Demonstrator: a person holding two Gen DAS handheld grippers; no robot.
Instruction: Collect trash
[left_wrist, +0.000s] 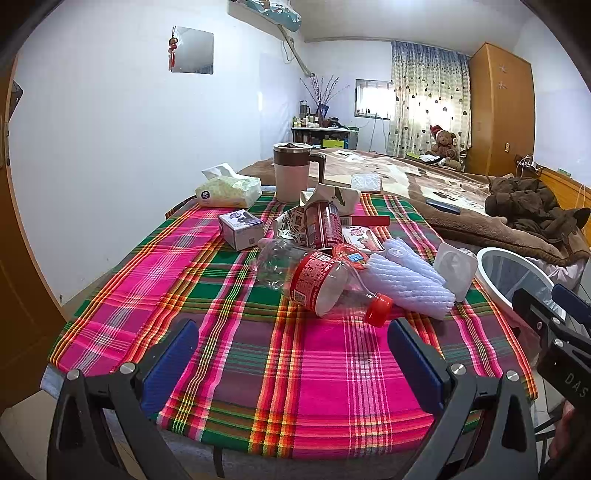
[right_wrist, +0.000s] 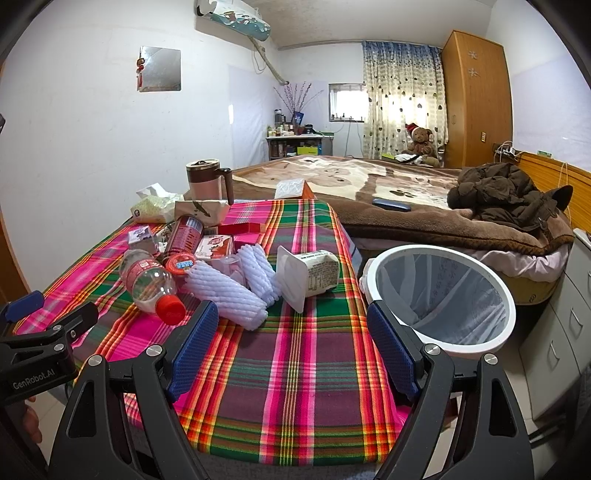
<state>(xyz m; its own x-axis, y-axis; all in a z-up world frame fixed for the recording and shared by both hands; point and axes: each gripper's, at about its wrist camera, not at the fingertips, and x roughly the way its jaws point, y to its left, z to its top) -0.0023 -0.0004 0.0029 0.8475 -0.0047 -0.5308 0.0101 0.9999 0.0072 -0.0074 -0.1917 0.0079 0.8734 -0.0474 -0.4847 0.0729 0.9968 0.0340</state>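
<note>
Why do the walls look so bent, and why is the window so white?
Left wrist view: fisheye lens bows the wall and wardrobe, black corners; the window is blown out by daylight. Right wrist view: same bending, glare behind the curtain; the table stays sharp and evenly lit.

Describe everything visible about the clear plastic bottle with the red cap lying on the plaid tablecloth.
The plastic bottle is clear, apparently empty and somewhat crumpled, with a red printed label around its middle and a red screw cap facing the cameras. It lies on its side on the plaid tablecloth, at the near edge of the litter pile, against a white foam fruit net. Neither gripper touches it.
</note>
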